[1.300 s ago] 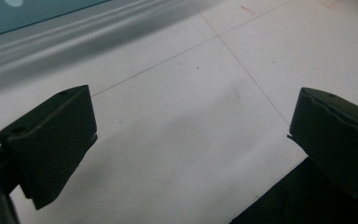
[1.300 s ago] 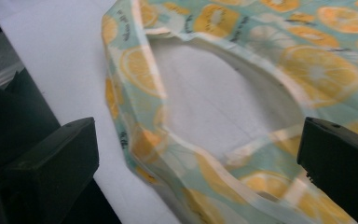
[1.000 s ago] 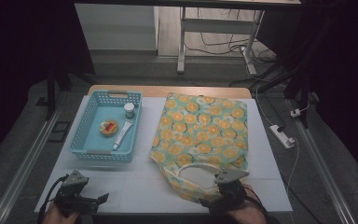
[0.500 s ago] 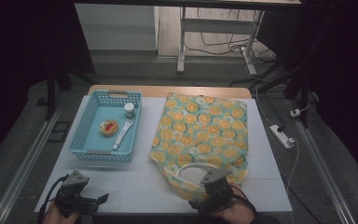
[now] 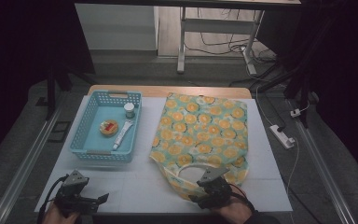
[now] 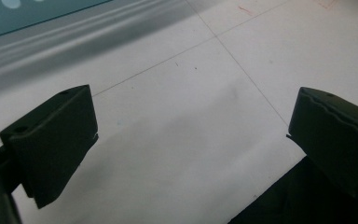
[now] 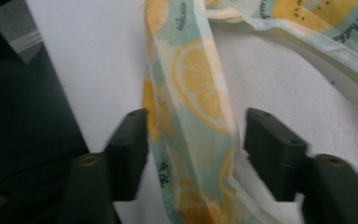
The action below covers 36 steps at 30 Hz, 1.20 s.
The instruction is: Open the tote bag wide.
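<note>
Left tongs [image 5: 103, 198]: near left corner of the counter [image 5: 135, 184], blocky black jaws wide apart over bare white surface.
Right tongs [image 7: 193, 135]: near edge, jaws have just been closing, not yet pressing the strap [image 7: 191, 121] that lies between them.
Bag [image 5: 205, 133]: flat floppy cloth, lemon-slice print, right half of the counter, strap loop at near edge.
Basket [image 5: 86, 144]: blue plastic lattice, far left, holding small items.
</note>
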Tool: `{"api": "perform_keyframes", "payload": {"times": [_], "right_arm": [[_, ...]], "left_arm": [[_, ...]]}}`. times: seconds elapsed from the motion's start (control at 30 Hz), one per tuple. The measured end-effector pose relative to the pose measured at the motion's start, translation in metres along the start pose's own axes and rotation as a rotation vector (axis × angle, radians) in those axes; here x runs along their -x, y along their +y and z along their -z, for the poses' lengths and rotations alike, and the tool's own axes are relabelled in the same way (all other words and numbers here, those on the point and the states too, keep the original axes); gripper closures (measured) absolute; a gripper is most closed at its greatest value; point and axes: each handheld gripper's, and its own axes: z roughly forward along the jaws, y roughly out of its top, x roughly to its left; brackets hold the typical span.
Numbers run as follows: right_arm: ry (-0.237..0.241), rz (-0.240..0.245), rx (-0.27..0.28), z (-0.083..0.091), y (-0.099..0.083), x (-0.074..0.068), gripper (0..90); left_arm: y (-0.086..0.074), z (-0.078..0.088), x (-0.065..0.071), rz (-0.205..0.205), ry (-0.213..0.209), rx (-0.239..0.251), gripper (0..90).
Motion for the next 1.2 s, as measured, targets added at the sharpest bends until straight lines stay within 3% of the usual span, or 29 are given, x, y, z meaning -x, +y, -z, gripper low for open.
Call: {"api": "perform_keyframes", "payload": {"times": [0.23, 0.4, 0.83, 1.2], "right_arm": [[0.037, 0.011, -0.018, 0.004, 0.001, 0.003, 71.8], [0.042, 0.016, 0.021, 0.013, 0.005, 0.006, 88.3], [0.02, -0.016, 0.074, 0.032, 0.024, 0.029, 89.0], [-0.025, -0.063, 0.105, 0.041, 0.045, 0.071, 89.0]], "left_arm": [[0.0, 0.0, 0.0, -0.001, -0.001, 0.001, 1.8], [0.0, 0.0, 0.0, -0.002, -0.002, 0.001, 1.9], [0.0, 0.0, -0.001, 0.001, -0.006, 0.0, 2.3], [0.0, 0.0, -0.002, 0.007, -0.012, 0.001, 2.6]]}}
